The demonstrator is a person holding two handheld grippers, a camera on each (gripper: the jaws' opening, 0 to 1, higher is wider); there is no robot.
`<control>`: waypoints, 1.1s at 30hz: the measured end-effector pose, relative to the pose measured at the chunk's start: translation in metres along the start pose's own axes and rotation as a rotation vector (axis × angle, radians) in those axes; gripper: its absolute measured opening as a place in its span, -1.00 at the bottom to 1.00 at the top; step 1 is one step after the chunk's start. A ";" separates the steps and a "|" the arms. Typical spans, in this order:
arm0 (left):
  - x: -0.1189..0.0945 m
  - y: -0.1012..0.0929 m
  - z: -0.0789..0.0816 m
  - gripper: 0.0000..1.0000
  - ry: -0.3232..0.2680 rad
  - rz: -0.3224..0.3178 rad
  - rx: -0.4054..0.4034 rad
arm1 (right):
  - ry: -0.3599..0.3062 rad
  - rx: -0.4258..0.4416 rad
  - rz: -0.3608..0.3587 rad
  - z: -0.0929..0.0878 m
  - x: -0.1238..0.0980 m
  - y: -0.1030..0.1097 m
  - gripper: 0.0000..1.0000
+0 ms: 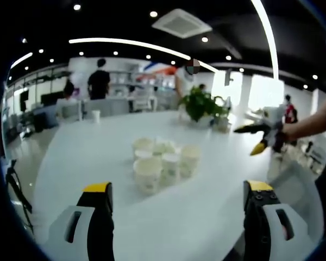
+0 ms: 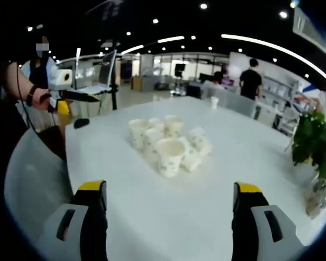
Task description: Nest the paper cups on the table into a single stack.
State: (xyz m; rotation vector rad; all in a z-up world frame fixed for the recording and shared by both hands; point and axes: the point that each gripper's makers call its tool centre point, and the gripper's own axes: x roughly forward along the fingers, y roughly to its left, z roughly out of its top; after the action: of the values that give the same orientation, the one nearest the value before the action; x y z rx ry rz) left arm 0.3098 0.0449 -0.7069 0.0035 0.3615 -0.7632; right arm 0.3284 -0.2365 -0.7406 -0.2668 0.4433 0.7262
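A white round worktop (image 1: 206,206) carries a loose cluster of paper cups (image 1: 162,160) near its middle, most standing upright, close together and some touching. In the right gripper view one cup (image 2: 198,155) at the edge of the cluster (image 2: 165,144) seems to lie on its side. The left gripper (image 1: 176,209) is held back from the cups with its yellow-tipped fingers (image 1: 98,198) wide apart and nothing between them. The right gripper (image 2: 165,209) is likewise short of the cluster, its fingers (image 2: 249,198) spread and empty. A potted plant (image 1: 202,104) stands beyond the cups.

No cup looks nested yet, so the task appears to be at its start: the approach to a first cup. The next move probably calls for closing in on an outer cup, pinching its rim lightly so the paper does not crush, and lowering it into a neighbour
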 end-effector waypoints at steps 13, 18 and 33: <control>-0.003 -0.003 -0.003 0.98 0.000 0.004 0.009 | -0.007 -0.024 0.048 0.000 0.026 0.001 0.86; -0.004 -0.005 -0.005 0.98 -0.003 0.007 0.002 | -0.012 -0.036 0.062 -0.001 0.034 0.000 0.83; -0.005 -0.008 -0.009 0.98 0.012 0.005 0.007 | -0.023 -0.030 0.094 -0.004 0.063 -0.001 0.83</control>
State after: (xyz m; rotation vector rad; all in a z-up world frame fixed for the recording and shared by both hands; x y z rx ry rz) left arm 0.2988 0.0437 -0.7130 0.0158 0.3703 -0.7600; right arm 0.3691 -0.2026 -0.7743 -0.2672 0.4249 0.8276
